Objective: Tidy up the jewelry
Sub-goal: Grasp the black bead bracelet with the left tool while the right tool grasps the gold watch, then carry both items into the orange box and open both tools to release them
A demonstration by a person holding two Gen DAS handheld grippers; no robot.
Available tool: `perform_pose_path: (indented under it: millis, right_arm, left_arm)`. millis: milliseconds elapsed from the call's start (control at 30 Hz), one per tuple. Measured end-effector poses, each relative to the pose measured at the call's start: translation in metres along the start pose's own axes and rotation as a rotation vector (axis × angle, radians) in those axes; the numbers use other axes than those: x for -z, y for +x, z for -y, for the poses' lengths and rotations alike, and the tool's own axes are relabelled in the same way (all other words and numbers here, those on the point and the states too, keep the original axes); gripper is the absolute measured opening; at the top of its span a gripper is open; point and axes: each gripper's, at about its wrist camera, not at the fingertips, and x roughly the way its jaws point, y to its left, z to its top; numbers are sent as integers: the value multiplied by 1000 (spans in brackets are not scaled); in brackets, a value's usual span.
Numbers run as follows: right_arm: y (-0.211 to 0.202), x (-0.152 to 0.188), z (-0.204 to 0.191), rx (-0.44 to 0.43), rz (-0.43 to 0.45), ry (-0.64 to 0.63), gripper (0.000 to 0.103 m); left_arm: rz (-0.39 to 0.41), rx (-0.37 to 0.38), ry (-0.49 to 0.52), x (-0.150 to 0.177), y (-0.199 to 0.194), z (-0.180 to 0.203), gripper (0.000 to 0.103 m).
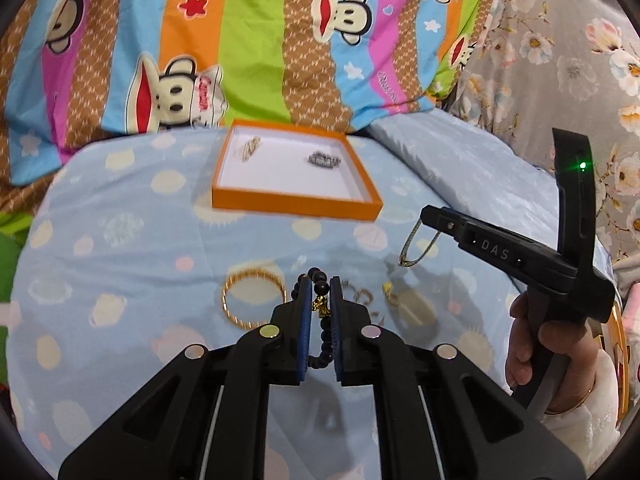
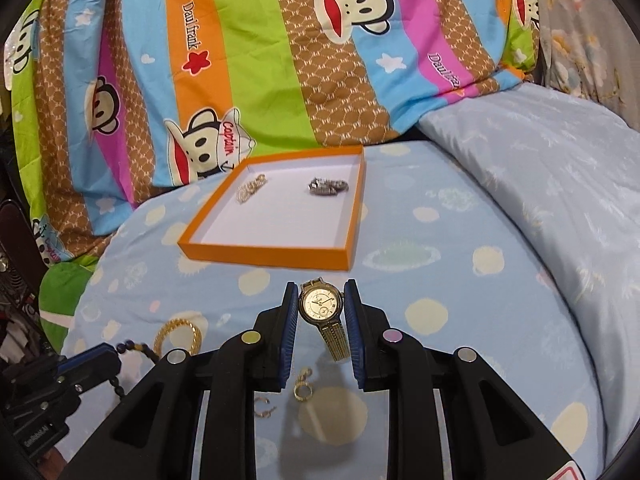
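My left gripper (image 1: 320, 282) is shut on a dark bead bracelet (image 1: 322, 288) with a small gold charm; the beads loop above and below the blue pads, lifted off the sheet. My right gripper (image 2: 320, 288) is shut on a gold wristwatch (image 2: 321, 304), face towards the camera and strap hanging down. In the left wrist view the right gripper (image 1: 432, 216) is at the right with the watch strap (image 1: 412, 246) dangling from it. The orange tray (image 2: 264, 255) lies ahead and holds a gold chain (image 2: 250, 190) and a silver piece (image 2: 328, 186).
On the blue spotted sheet lie a gold bangle (image 1: 254, 298), a gold ring (image 2: 302, 388) and a small hoop (image 2: 262, 408). A bright striped cartoon quilt (image 1: 256, 40) rises behind the tray (image 1: 296, 206). A hand (image 1: 556, 344) grips the right tool's handle.
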Motion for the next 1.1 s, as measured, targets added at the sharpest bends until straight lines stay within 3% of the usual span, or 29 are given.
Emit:
perform_pose_path:
  millis: [233,400,567,833,1100]
  right_arm:
    - [18,-55,-9,-14,50,-37,22]
    - [46,-94,-16,-61,67,-27,22]
    - [85,-113,-19,-118,54,9,22]
    - [149,-87,-10,-138,-52,30,22]
    - [162,-70,-4,-78,-92,3,22]
  left_arm:
    - [118,-52,71,-62,3,-1,8]
    - [168,-86,71,-111,38,-15,8]
    - [186,-95,75,-141,79,-27,8]
    - [101,-133,34,-136,157,-57,8]
    - [40,-162,16,-121,180,-75,9]
